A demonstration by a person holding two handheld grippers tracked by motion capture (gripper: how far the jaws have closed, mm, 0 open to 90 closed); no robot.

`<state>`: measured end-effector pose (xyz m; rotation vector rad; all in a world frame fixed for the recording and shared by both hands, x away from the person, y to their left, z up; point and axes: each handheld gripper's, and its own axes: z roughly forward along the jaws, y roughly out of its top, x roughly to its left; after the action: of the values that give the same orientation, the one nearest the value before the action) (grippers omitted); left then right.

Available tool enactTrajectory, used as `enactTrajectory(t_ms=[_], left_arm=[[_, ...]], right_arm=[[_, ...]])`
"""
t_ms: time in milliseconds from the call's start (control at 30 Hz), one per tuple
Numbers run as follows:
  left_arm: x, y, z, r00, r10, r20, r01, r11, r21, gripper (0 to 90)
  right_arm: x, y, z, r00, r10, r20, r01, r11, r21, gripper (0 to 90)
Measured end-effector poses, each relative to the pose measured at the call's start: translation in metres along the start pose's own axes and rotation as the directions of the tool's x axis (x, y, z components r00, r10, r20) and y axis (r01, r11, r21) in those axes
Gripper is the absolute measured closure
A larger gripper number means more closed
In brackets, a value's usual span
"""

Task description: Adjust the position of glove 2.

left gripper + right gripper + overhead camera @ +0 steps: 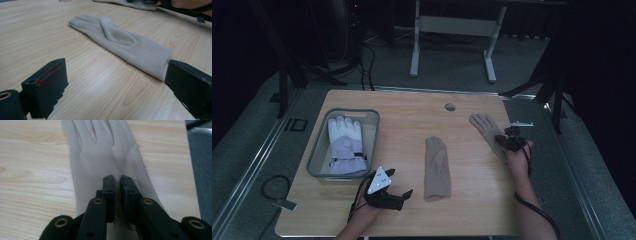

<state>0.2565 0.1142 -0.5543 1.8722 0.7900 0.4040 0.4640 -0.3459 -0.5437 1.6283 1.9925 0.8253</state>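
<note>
Two beige gloves lie flat on the wooden table. One beige glove rests in the middle, fingers pointing away. The other beige glove lies near the right edge. My right gripper is down on that glove's back near the cuff, its jaws nearly together and pinching a fold of the fabric. My left gripper hovers low near the front edge, jaws wide apart with nothing between them, pointing at the cuff of the middle glove.
A grey bin at the left holds a white padded glove. A small grey round object sits near the table's far edge. The table's right edge runs close beside my right hand. A desk frame stands beyond the table.
</note>
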Motion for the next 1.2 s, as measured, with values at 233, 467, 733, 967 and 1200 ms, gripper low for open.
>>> enactTrajectory(t_ms=[233,467,733,967,1200], left_arm=[[0.001,0.001,-0.001,1.0000,-0.003,-0.002,0.003,1.0000,-0.004,4.7],[-0.001,0.003,-0.003,1.0000,0.004,-0.002,-0.004,0.9998,-0.018,4.6],[0.000,0.004,-0.004,1.0000,-0.002,-0.001,0.002,0.9997,-0.025,4.7],[-0.001,0.005,-0.005,1.0000,0.001,0.000,-0.001,0.9995,-0.031,4.7],[-0.001,0.005,-0.005,1.0000,0.010,0.001,-0.010,0.9995,-0.030,4.6]], right_arm=[[0.020,-0.008,-0.024,0.9939,0.098,0.050,-0.097,0.995,-0.032,83.9],[0.049,-0.024,-0.061,0.9894,0.138,0.047,-0.133,0.987,-0.088,83.9],[0.066,-0.050,-0.085,0.9835,0.180,0.019,-0.177,0.979,-0.100,83.7],[0.090,-0.081,-0.081,0.9936,0.110,0.026,-0.109,0.994,-0.024,83.2],[0.093,-0.085,-0.074,0.9959,0.089,0.016,-0.089,0.996,-0.006,78.2]])
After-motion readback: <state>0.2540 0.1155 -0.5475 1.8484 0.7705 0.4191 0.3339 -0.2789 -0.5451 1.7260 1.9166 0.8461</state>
